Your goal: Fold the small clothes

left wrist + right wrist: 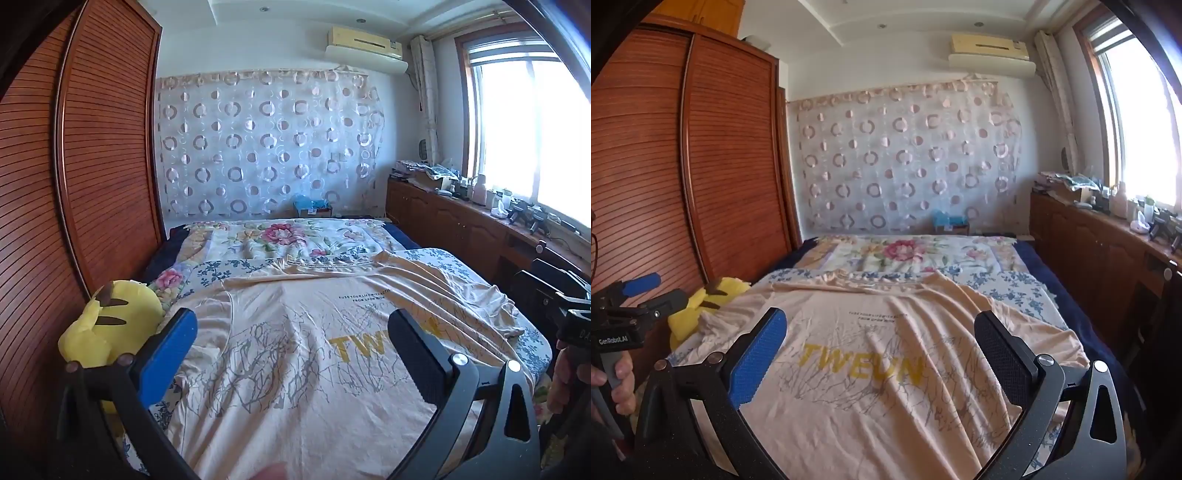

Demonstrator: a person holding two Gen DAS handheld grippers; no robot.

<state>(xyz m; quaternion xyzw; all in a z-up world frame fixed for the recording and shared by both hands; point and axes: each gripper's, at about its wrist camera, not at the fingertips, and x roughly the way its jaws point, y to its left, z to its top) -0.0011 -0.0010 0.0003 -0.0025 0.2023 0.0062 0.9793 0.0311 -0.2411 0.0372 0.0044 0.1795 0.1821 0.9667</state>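
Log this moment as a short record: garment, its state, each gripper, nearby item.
garment: peach T-shirt with yellow lettering and grey branch print
state: spread on the bed, print side up, wrinkled, not yet folded
left gripper: open, above the shirt, holding nothing
right gripper: open, above the shirt, holding nothing
nearby item: yellow plush toy at the shirt's left edge, beside the wooden wardrobe

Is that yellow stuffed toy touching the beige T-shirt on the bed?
Cannot tell. In the left wrist view the left gripper hides where the yellow plush toy meets the T-shirt.
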